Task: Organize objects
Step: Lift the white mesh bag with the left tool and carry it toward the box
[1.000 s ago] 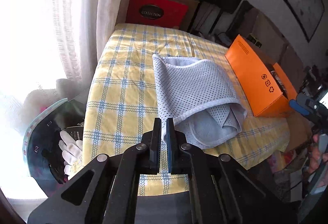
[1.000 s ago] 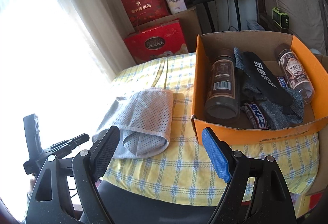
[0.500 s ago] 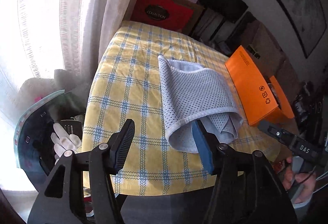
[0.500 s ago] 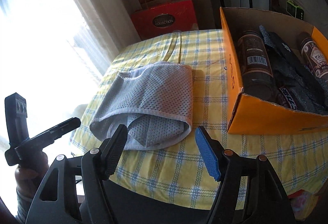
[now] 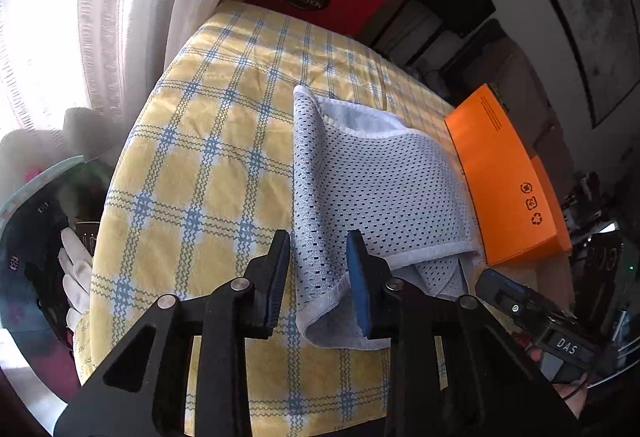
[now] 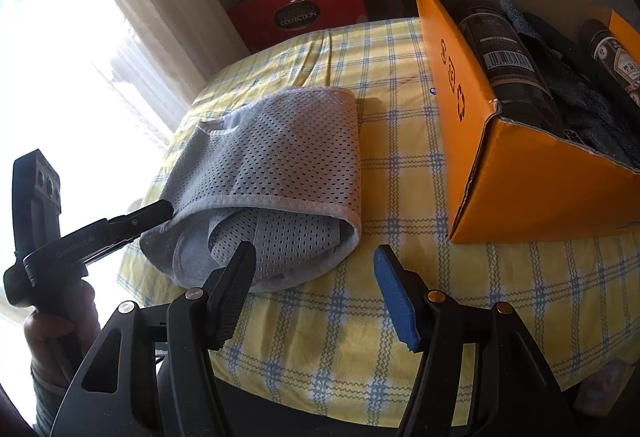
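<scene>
Fingers, left gripper point(image 5: 318, 277): closing around mesh cloth point(image 5: 372, 189) corner, contact unclear | right gripper point(image 6: 316, 293): apart, cloth just ahead

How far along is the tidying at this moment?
Done: bottles and dark cloths lie in the orange box. In hand: the jaws of the left gripper have just been closing round the edge of the mesh cloth, not yet pinching. Left: moving it, probably into the box.

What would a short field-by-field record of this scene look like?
surface: table under a yellow checked cloth
garment: grey mesh garment, folded, lying on the cloth
box: orange cardboard box, open, with dark bottles inside
left hand-held gripper: jaws just been closing around the garment's near corner
right hand-held gripper: open, at the garment's near edge
</scene>
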A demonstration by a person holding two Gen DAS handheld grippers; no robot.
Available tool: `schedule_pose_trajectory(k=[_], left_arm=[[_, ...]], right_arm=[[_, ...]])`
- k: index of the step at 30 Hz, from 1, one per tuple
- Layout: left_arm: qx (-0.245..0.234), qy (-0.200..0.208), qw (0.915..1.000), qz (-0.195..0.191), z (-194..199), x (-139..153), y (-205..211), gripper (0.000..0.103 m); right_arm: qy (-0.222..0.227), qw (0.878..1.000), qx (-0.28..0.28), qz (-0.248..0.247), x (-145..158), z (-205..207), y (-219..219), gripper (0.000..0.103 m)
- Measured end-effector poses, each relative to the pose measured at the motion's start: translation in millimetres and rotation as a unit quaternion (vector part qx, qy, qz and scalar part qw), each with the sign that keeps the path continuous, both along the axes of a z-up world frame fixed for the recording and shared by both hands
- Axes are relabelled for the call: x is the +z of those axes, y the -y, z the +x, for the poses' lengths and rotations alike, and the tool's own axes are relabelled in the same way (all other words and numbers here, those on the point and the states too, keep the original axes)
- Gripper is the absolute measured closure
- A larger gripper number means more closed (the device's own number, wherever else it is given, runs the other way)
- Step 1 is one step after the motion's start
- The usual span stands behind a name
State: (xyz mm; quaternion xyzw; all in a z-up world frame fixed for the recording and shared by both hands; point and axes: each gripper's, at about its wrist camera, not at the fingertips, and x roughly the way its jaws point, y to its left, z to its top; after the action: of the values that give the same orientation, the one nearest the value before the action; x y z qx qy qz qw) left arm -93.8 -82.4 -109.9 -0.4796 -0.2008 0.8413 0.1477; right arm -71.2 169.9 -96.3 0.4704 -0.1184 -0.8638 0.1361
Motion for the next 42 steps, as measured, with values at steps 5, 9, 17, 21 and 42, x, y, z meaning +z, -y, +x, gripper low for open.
schedule_pose_trajectory(k=[5,9,17,21,42], left_arm=[[-0.010,-0.021,0.9992,-0.032,8,4,-4,0.095],[-0.010,-0.023,0.9996,-0.013,19,9,8,0.096],[-0.007,0.001,1.0000,0.003,42,9,41,0.096],[-0.007,0.006,0.9998,0.016,46,5,46,0.090],[0.018,0.000,0.9998,0.001,29,9,32,0.090]], right_arm=[[0.002,1.000,0.002,-0.010,-2,-2,0,0.039],[-0.001,1.000,0.000,-0.015,1,-2,-2,0.039],[0.007,0.998,0.011,-0.070,5,-10,-1,0.038],[0.006,0.998,0.018,-0.060,4,-17,11,0.038],[0.001,0.999,0.048,0.026,-8,-24,41,0.078]])
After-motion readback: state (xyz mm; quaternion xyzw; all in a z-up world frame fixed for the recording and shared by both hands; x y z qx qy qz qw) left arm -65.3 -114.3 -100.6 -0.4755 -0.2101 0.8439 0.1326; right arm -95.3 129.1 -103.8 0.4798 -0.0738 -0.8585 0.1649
